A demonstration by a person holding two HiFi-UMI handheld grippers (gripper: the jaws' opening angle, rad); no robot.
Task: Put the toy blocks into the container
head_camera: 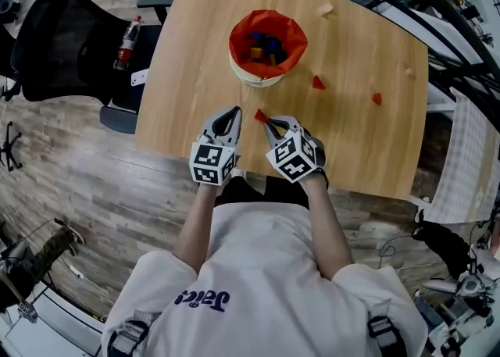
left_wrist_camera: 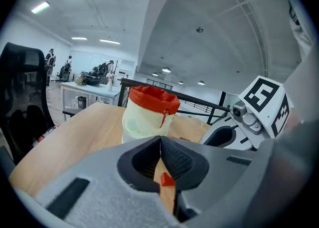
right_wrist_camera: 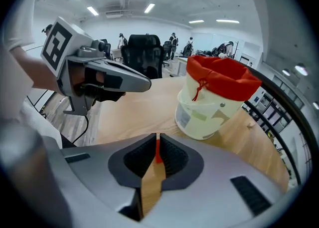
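The container [head_camera: 267, 74] is a white bucket with a red liner, and several coloured blocks lie inside it. It also shows in the left gripper view [left_wrist_camera: 148, 114] and the right gripper view [right_wrist_camera: 214, 102]. A small red block [head_camera: 260, 116] lies on the wooden table just beyond the tips of my right gripper [head_camera: 271, 121], which is shut. In the right gripper view this block [right_wrist_camera: 157, 153] appears as a red sliver in the slit of the closed jaws [right_wrist_camera: 157, 137]. My left gripper [head_camera: 233, 111] [left_wrist_camera: 160, 139] hovers beside it, shut and empty. Two more red blocks [head_camera: 318, 82] [head_camera: 376, 98] lie further right.
Pale wooden blocks [head_camera: 326, 10] [head_camera: 409, 72] lie near the table's far and right edges. A black office chair [head_camera: 70, 43] stands left of the table [head_camera: 187, 51]. A dark railing [head_camera: 453, 27] runs along the table's right side. Both grippers are near the front edge.
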